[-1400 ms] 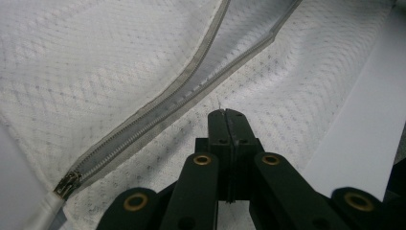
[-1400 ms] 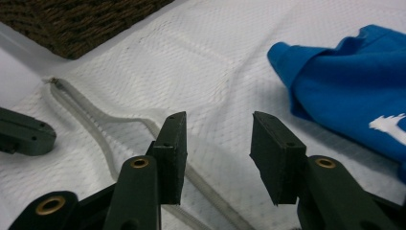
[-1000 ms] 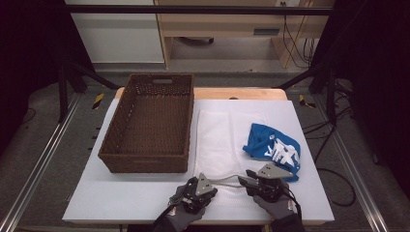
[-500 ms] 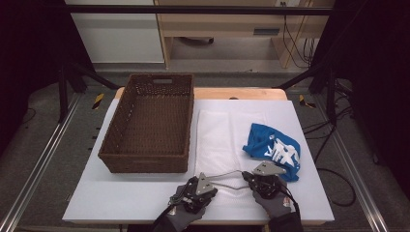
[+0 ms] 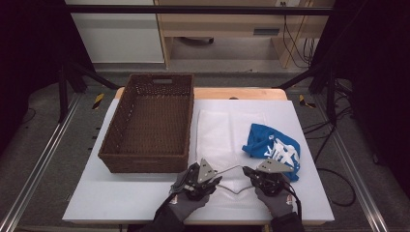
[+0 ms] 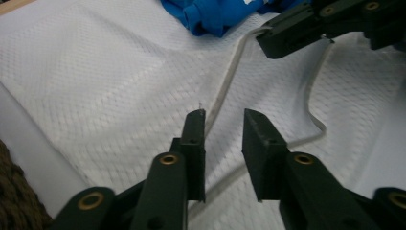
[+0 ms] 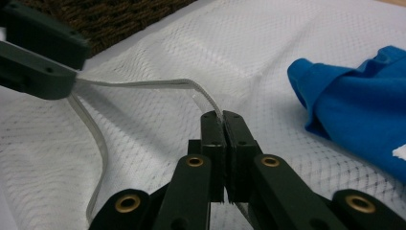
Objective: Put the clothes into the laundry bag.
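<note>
- A white mesh bag lies flat on the white table top, toward the near edge and right of the middle; its long axis runs from the near edge toward the far edge.
- Its pale strap is lifted off the mesh near the near edge and spans crosswise, side to side, between the two grippers, with a slack loop dropping back onto the mesh.
- The right gripper is clenched on the strap: in the right gripper view the jaws meet with the strap pinched at their tips.
- The left gripper has just been opening. In its own view the jaws stand apart, and the strap passes just beside the left jaw's tip; whether it touches a pad I cannot tell. In the right gripper view the strap reaches that gripper's tip.
- A crumpled blue garment with white print lies on the right part of the mesh, toward the table top's right edge, just beyond the right gripper.
- A brown woven basket sits along the left half, its long side running near to far, its right wall just beside the bag.
- Both hands wear grey gloves.
- Grey floor, metal rails, cables and pale cabinets surround the table in a dim room.
</note>
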A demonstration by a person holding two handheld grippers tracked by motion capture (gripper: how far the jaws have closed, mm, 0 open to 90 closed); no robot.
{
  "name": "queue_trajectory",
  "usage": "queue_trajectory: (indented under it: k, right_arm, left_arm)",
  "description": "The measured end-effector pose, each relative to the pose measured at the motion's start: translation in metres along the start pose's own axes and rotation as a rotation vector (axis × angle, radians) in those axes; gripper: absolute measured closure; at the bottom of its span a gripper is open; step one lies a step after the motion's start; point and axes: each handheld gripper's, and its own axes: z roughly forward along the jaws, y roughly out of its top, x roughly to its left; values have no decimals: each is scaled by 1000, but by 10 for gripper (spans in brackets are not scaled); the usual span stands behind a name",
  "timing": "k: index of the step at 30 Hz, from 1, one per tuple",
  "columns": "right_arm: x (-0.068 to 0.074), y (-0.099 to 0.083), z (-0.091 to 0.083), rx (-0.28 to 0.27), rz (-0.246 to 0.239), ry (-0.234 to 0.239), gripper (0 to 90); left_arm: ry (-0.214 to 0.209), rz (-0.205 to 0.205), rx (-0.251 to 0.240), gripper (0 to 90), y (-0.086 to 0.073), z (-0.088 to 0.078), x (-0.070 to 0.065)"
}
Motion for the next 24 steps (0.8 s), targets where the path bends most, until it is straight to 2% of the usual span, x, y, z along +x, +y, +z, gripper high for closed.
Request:
queue_trajectory:
  k: [4, 9, 15, 20, 23, 24]
  right_arm:
    - [-2, 3, -1, -14, 7, 2, 887]
    - [-3, 5, -2, -20, -1, 2, 886]
    - [-2, 4, -2, -14, -9, -3, 868]
    - [0, 2, -8, -58, -1, -1, 739]
    - [2, -1, -18, -75, 6, 22, 738]
    - [3, -2, -21, -72, 13, 33, 765]
  left_arm:
    - [-5, 16, 23, 615, 11, 17, 1]
    - [-2, 23, 41, 608, 17, 36, -2]
    - [-7, 4, 40, 878, 20, 41, 2]
    - [-31, -31, 31, 885, 19, 41, 9]
    - [-37, -52, 22, 886, 20, 41, 12]
    - [-42, -60, 19, 886, 20, 41, 13]
